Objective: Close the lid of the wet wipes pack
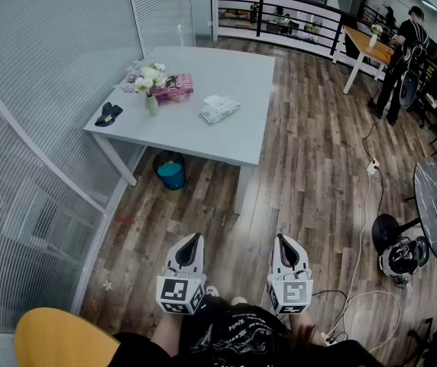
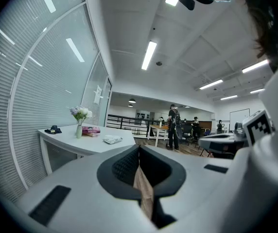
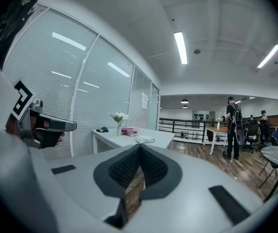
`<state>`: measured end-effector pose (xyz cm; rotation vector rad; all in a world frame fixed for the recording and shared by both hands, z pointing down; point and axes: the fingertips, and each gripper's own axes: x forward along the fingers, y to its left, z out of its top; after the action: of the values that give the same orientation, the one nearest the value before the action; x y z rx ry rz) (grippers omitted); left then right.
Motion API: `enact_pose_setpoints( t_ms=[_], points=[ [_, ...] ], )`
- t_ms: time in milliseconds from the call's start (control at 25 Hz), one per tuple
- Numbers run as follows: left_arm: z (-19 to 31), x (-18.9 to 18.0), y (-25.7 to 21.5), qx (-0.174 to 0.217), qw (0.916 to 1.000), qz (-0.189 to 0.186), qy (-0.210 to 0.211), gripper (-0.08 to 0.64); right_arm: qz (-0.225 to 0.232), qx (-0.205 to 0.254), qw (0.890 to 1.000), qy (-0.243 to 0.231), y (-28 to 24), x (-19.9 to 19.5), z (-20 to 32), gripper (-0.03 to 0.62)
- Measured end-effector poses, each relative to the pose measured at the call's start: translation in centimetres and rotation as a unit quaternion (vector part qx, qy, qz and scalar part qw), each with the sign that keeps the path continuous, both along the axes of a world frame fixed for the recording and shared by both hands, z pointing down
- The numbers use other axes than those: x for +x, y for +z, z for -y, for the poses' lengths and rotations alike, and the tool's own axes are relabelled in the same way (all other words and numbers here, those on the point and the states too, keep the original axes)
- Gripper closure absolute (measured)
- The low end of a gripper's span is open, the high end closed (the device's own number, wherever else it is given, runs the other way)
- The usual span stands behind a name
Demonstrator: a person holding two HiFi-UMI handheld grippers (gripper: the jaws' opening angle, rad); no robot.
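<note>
We see the wet wipes pack (image 1: 220,108) lying flat on the far grey surface (image 1: 226,63), near its right front part. It is too small for us to tell how its lid stands. To its left sit a pink packet (image 1: 177,87) and a small vase of flowers (image 1: 151,92), and further left, near the surface's edge, lies a dark object (image 1: 108,114). A blue bin (image 1: 170,171) stands on the wooden floor (image 1: 310,174) under the surface. We hold both grippers near our body, well apart from the pack. The left gripper (image 1: 193,239) has its jaws together on nothing, and so has the right gripper (image 1: 283,241). At the far right a person (image 1: 399,60) stands by another table.
</note>
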<state>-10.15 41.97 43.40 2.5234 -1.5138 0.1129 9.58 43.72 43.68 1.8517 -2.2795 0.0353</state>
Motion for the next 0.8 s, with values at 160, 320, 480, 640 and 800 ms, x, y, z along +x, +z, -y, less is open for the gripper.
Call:
enact_pose_setpoints(
  t_ms=[160,320,480,640,800],
  points=[
    [-0.3,-0.2,0.2,-0.005,1.0,0.004,0.007,0.552,0.001,-0.01,1.0,0.0,0.4,-0.6,-0.1,0.594],
    [-0.5,-0.5,0.5,-0.009,0.9999,0.005,0.012,0.552,0.003,-0.007,1.0,-0.006,0.4,-1.1,-0.1,0.594],
    [0.1,-0.8,0.5,-0.007,0.9997,0.003,0.023,0.552,0.018,0.001,1.0,-0.018,-0.1,-2.3,0.4,0.594],
    [1.0,-1.6,0.7,-0.011,0.9994,-0.003,0.034,0.552,0.016,-0.01,1.0,-0.024,0.4,-3.7,1.0,0.594],
    [2.0,-2.6,1.0,-0.016,0.9988,-0.006,0.045,0.552,0.015,-0.014,1.0,-0.023,0.8,-4.9,1.8,0.594]
  ],
)
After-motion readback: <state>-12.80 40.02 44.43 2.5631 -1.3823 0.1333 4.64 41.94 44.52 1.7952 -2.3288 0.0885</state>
